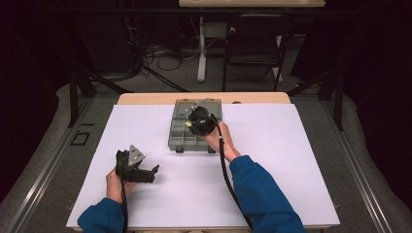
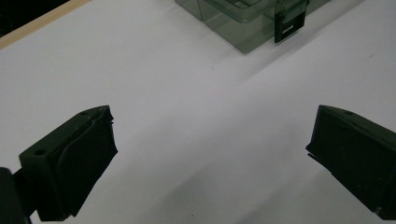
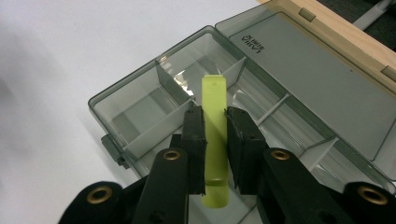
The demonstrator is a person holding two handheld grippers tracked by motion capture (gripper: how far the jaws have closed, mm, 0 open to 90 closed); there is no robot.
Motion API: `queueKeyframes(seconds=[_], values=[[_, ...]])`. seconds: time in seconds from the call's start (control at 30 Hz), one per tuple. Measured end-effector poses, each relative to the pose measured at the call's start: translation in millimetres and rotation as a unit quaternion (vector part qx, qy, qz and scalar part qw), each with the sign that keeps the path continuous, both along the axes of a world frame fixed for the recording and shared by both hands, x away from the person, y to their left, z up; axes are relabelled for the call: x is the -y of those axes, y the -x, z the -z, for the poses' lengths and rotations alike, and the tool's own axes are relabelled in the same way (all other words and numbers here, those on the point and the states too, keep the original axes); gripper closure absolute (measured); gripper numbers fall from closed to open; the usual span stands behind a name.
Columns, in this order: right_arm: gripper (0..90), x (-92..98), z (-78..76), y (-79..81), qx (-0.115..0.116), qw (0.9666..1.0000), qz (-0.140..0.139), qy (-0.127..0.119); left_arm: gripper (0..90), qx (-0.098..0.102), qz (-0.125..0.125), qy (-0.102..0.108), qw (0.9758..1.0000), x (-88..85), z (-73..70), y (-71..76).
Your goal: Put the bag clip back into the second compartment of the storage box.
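A grey see-through compartment box (image 1: 180, 137) lies open at the table's far middle, its lid (image 3: 317, 88) folded back. My right gripper (image 3: 215, 116) hovers over the box (image 3: 140, 112), shut on a flat yellow-green strip (image 3: 215, 100) that stands between its pads and points toward the inner dividers. In the high view the right gripper (image 1: 200, 121) covers the box's middle. My left gripper (image 1: 154, 171) rests low on the white table near the front left, open and holding nothing. Its two jaws stand far apart in the left gripper view, with the box's latch (image 2: 289, 25) beyond them.
A white sheet (image 1: 272, 160) covers the table; a bare wood edge (image 1: 145, 98) shows at the far side. Beyond the table stand a dark chair (image 1: 257, 43) and a desk leg with cables on the floor.
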State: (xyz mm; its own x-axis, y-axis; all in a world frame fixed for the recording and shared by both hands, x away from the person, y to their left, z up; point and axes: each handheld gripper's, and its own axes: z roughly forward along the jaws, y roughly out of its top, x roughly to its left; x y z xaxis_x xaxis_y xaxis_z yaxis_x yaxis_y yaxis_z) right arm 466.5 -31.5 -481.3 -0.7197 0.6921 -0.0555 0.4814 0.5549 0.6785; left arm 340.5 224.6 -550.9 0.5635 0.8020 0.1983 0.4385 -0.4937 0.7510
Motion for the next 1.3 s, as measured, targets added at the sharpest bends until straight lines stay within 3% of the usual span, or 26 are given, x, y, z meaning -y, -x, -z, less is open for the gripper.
queueKeyframes(seconds=[1.0, 1.3], values=[[77.6, -8.1, 12.0, -30.5, -0.031, 0.9980, 0.049, -0.025, 0.0, 0.001, 0.001, 0.001, 1.0000, -0.3, 0.1, -0.2], [77.4, -14.3, 14.3, -38.0, -0.031, 0.9975, 0.061, -0.017, 0.0, 0.002, 0.002, 0.001, 1.0000, -0.3, -0.2, 0.1]])
